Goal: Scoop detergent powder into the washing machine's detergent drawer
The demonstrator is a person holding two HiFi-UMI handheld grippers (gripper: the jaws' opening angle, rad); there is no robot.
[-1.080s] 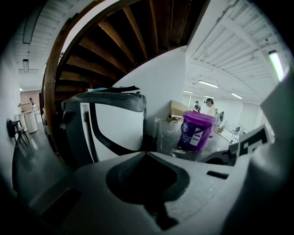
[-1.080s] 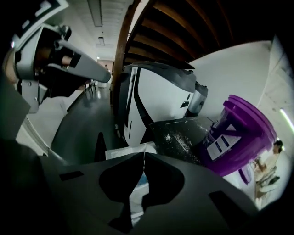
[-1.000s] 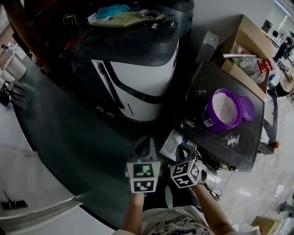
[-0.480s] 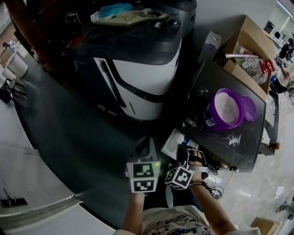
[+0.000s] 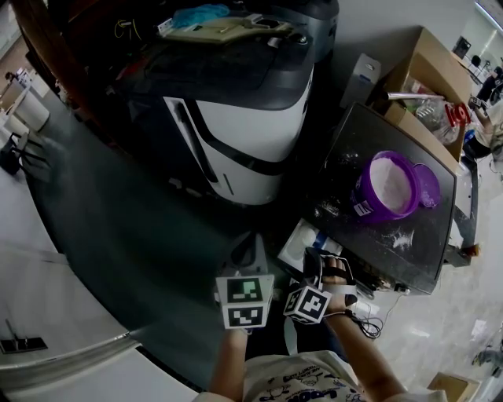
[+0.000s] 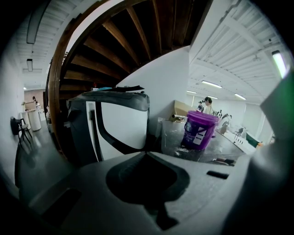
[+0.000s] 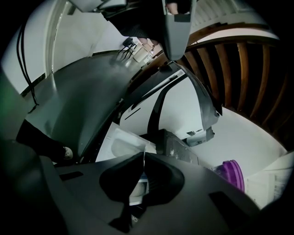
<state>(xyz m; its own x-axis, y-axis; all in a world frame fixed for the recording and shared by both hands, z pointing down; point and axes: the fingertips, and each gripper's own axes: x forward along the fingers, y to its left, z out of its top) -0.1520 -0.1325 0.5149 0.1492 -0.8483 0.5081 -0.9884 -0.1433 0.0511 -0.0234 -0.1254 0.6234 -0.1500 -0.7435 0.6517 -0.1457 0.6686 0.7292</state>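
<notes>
Overview of a laundry corner, seen from above and along each tool. We hold the left hand-held gripper (image 6: pixel 146 152) low in front of us. Its jaws are pressed together at the tips, with nothing between them. It points toward the washing machine (image 5: pixel 244 133), whose white front with a dark curved band fills the middle of the head view. The right hand-held gripper (image 7: pixel 144 153) sits just beside the left one, the two marker cubes nearly side by side. Its jaws likewise meet at the tips and grip nothing.

Just beyond the right jaws lies the white drawer (image 5: pixel 297 242), low down between the foot of the machine and the near corner of the dark counter (image 5: pixel 354 141). We cannot tell whether the drawer is attached to the machine.

On the counter stands the purple tub (image 5: pixel 365 196), upright and open, holding white powder (image 5: pixel 387 182). The purple lid (image 5: pixel 428 185) lies at the tub's right side in the head view, touching its rim. Spilled powder (image 5: pixel 399 238) is scattered on the counter near the tub. The tub stands well apart from both hand-held grippers.

A cardboard box (image 5: pixel 428 67) stands just behind the counter, and a blue cloth (image 5: pixel 192 16) lies on top of the machine.
</notes>
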